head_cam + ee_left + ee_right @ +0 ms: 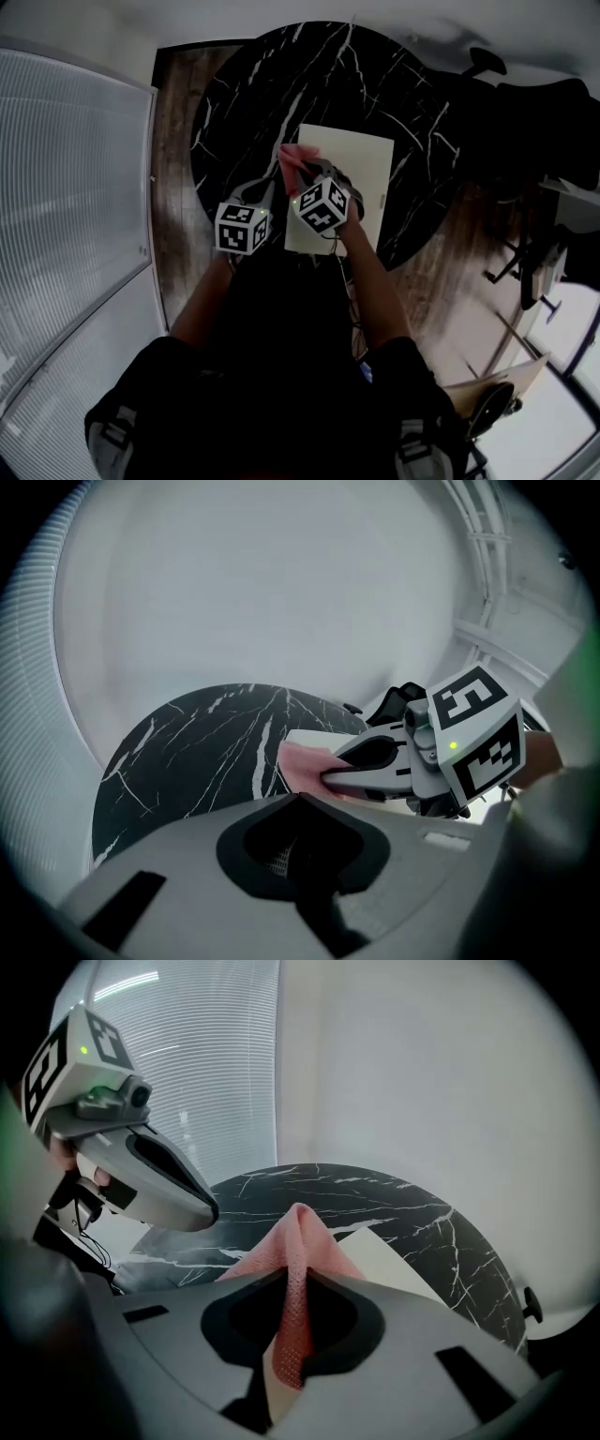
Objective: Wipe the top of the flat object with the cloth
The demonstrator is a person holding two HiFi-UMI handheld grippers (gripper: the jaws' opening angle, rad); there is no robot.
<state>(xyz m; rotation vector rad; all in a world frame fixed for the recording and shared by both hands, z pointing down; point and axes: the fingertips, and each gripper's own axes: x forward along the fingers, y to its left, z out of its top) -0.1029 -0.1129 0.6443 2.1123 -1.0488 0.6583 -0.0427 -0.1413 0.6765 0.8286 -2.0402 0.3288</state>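
Round black marble table [244, 84] with white veins, wood floor under it, a ribbed pale wall on the left. On the table lies the flat object, a cream board [361, 169], its long axis running away from the person and tipped a little to the right.

The right gripper [305, 173] is clamped on the pink cloth [296, 159]; in its own view a fold of the cloth [295, 1241] runs straight up through the closed jaws. It sits at the board's left edge, so nearly all of the board [394, 1265] lies ahead and to the right of it. I can't tell whether the cloth is touching the board.

The left gripper [265, 192] hangs just beside it, over bare marble off the board's left side, jaws together on nothing. The right is clearly the nearer one, so I'd judge the wipe runs rightward and away.

Writing? Only the black-and-white square markers on the gripper cubes. A small dark mark at the board's right edge is too small to read.
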